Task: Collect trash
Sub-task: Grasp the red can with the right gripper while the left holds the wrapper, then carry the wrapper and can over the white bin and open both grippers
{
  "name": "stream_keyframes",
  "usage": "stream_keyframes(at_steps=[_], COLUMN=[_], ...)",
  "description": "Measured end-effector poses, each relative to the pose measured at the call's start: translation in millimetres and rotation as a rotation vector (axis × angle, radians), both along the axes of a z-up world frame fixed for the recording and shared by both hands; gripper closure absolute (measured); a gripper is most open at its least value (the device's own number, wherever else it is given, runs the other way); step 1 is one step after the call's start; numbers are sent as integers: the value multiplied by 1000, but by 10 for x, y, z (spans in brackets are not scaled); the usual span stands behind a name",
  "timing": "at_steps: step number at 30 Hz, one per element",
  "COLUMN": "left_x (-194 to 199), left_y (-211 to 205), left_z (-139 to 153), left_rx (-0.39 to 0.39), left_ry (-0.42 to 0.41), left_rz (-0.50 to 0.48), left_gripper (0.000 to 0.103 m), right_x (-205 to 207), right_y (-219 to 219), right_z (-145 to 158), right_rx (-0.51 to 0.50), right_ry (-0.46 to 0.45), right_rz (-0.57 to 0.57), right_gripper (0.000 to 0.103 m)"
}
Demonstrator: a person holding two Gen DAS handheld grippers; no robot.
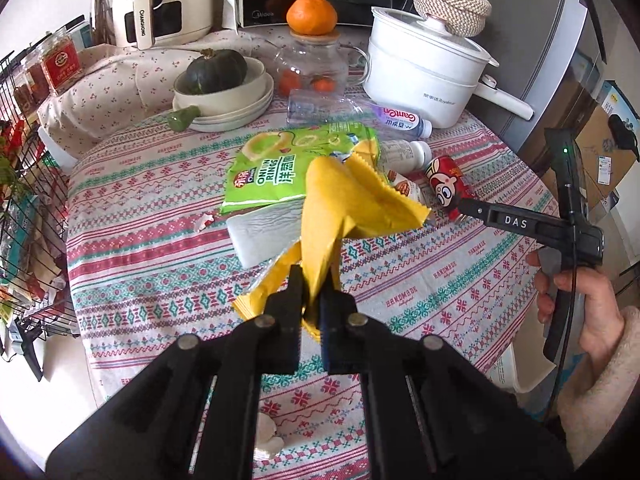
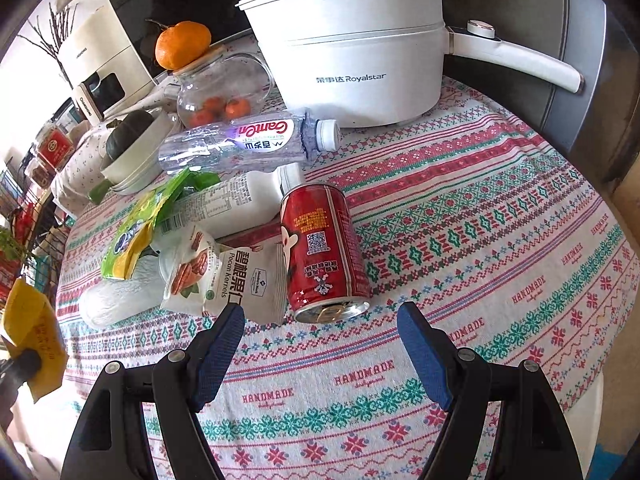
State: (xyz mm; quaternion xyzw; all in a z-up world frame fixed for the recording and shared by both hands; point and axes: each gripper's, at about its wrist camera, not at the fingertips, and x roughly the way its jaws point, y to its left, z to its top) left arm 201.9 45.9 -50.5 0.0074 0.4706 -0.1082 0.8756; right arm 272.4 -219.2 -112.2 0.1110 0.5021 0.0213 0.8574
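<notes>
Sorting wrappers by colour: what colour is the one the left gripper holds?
Yellow wrapper, clearest in the left wrist view, pinched in the left gripper.

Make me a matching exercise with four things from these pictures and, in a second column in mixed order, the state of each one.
Things:
1. yellow wrapper
2. red can
3. big orange
4. right gripper

States:
a. on the glass teapot's lid
b. open, just before the can
c. on its side on the tablecloth
d. pinched by the left gripper

Pairs: 1-d, 2-c, 3-a, 4-b
</notes>
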Motion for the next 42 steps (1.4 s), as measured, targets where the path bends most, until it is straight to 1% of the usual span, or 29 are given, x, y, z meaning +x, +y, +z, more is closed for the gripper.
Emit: stream_keyframes(at_steps=[7,10,11,12,15,18,22,30,33,36,42], left_x=[14,15,13,10,-14,-39,-73,-174,-237,-303,-453], left_y=[-37,-71,-78,-86,-114,-144,-179,-332,-462,-619,-1010], left_z=[-23,-25,-23,-18,6,23,57,126,136,141,126], left_rx=[-7,-7,-9,-11,-16,-17,-21,-74,-82,-93,-103], left_ry=[7,7,6,5,-4,-11,-26,-43,-49,-51,-50], left_rz=[-5,-9,-8,-7,-10,-16,-22,-45,-74,-109,-204], left_gripper=[95,95,95,95,95,95,95,95,95,95,95], right_x=[135,173,181,187,160,100,-17,-360,-536,-731,-1164], right_y=[1,-51,-72,-88,-142,-180,-224,-387,-486,-609,-968], right_z=[-160,-204,-214,-225,-196,-77,155,552,684,813,1019], right_rx=[-12,13,26,41,66,58,55,30,32,10,-14], right_ry=[-4,-14,-17,-18,-32,-56,-80,-76,-94,-114,-155], right_rz=[-9,-5,0,5,-3,-10,-1,11,9,-2,-37], right_gripper=[26,34,43,49,49,49,50,50,50,50,50])
